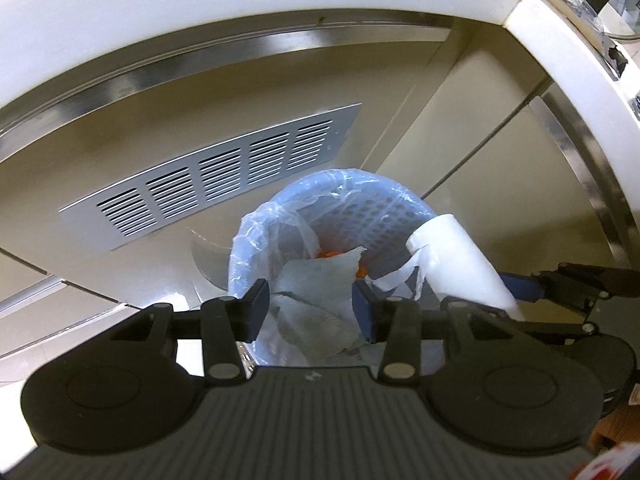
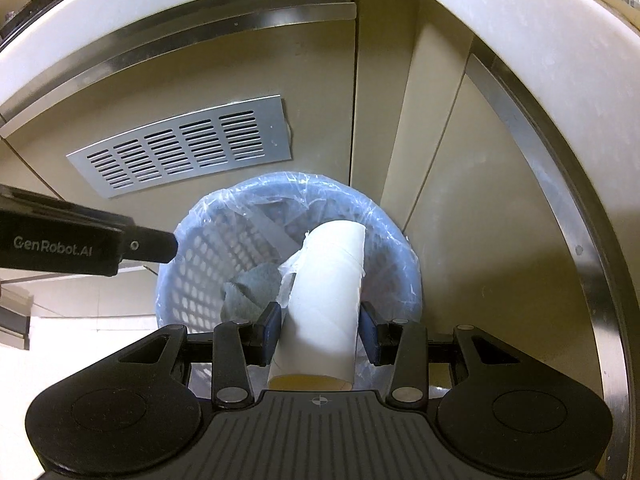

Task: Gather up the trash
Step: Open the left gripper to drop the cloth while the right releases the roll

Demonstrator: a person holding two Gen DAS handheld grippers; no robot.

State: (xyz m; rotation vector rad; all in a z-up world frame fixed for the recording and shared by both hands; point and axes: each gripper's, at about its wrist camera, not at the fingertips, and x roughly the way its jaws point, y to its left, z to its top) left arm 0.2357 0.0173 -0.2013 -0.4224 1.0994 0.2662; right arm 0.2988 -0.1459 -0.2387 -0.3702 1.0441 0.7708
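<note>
The step in hand is judged to be the dropping of collected trash into the bin: both grippers are held over the blue basket [image 2: 192, 280], which is lined with a clear plastic bag [image 1: 256, 228] and stands below them against a cabinet front with a metal vent grille [image 2: 180, 148]. One piece appears to have been let go, and one is yet to be dropped.

The cardboard tube [image 2: 324, 300] is clamped across its middle by the right gripper [image 2: 320, 332], its far end tilted over the basket's mouth, shreds of white paper hanging from its rim. For the next move, those jaws would have to be parted so that the tube falls inside and does not catch on the rim.

The left gripper [image 1: 310, 312] stands partly open. The grey crumpled wipe [image 1: 316, 308] is seen between and just beyond its fingertips, lying loose in the basket; no pad is seen pressing on it.
</note>
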